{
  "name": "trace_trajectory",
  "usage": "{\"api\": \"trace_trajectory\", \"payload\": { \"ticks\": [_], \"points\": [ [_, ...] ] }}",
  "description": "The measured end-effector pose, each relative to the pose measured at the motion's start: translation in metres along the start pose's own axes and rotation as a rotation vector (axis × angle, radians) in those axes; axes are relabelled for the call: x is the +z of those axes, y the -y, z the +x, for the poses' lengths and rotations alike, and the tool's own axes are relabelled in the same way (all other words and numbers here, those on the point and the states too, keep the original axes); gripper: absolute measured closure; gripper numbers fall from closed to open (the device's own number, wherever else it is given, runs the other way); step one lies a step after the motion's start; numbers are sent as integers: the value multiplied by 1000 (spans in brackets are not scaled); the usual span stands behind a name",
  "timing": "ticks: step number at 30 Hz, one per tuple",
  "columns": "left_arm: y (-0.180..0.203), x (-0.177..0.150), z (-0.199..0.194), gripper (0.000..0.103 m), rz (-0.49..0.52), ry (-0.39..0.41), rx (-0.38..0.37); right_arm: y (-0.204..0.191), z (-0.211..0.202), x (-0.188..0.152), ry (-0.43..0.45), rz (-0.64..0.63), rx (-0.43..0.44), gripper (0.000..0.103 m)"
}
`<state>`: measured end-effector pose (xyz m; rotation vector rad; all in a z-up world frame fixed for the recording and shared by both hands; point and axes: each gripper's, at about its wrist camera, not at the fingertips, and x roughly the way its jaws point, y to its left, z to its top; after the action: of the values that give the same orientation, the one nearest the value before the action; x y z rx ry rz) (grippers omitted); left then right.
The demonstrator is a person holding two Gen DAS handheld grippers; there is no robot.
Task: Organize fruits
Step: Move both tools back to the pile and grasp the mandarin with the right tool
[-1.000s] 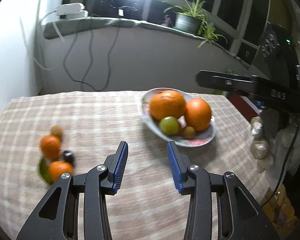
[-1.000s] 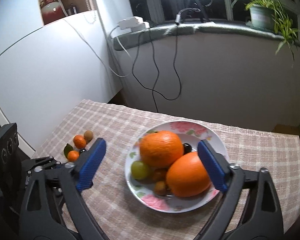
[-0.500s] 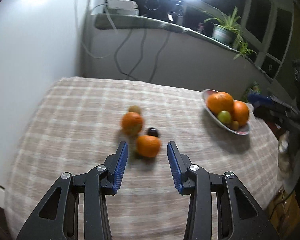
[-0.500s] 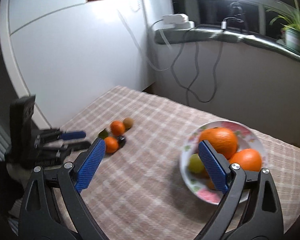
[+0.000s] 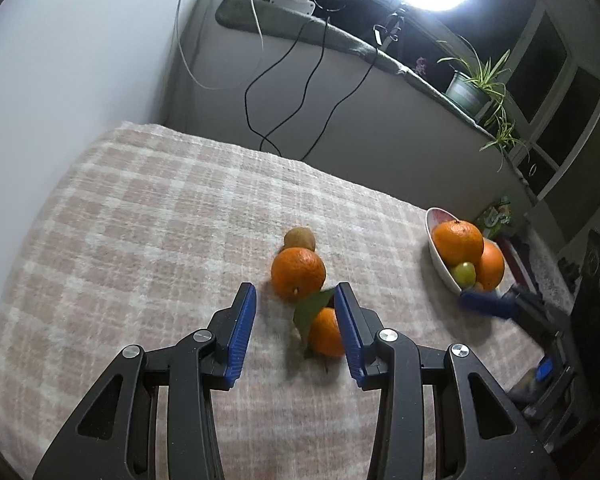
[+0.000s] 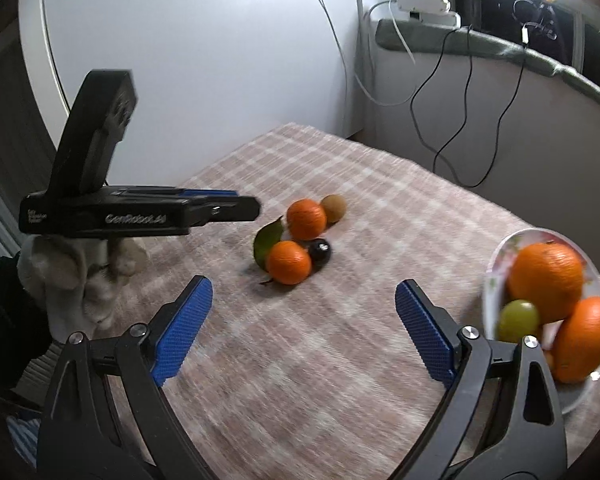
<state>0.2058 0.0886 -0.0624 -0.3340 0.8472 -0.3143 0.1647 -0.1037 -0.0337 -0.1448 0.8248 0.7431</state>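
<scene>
Loose on the checked cloth lie a small orange with a green leaf (image 5: pixel 323 334), a second orange (image 5: pixel 298 274) and a kiwi (image 5: pixel 299 239). My left gripper (image 5: pixel 296 320) is open and hovers over the leafed orange, which shows beside its right finger without being pressed. In the right wrist view the same group appears as the leafed orange (image 6: pixel 288 262), the second orange (image 6: pixel 306 219), the kiwi (image 6: pixel 334 208) and a dark round fruit (image 6: pixel 320 252). My right gripper (image 6: pixel 304 320) is open, its jaws closing slightly on nothing, short of that group.
A flowered bowl (image 6: pixel 496 256) at the table's right holds two big oranges and a green fruit; it also shows as the bowl (image 5: pixel 436 236). A gloved hand (image 6: pixel 84 276) holds the left gripper body (image 6: pixel 140 216). Walls and cables stand behind the table.
Both grippers have swung left, away from the bowl, toward the loose fruit. The left gripper now frames the leafed orange. The right jaws are a little narrower.
</scene>
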Motion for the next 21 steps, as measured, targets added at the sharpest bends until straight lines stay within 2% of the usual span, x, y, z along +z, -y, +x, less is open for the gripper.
{"api": "trace_trajectory", "payload": {
  "ticks": [4,9,17,21],
  "points": [
    [-6,11,12,64,-29,-32,-34,6,21,1,-36,75,38,25],
    [-7,22,24,64,-31,-68,-55,13,42,1,-72,156,64,36],
    [-4,23,41,64,-12,-119,-61,11,62,3,-103,188,86,38],
    [-4,24,44,64,-8,-129,-63,12,70,7,-117,203,94,43]
  ]
}}
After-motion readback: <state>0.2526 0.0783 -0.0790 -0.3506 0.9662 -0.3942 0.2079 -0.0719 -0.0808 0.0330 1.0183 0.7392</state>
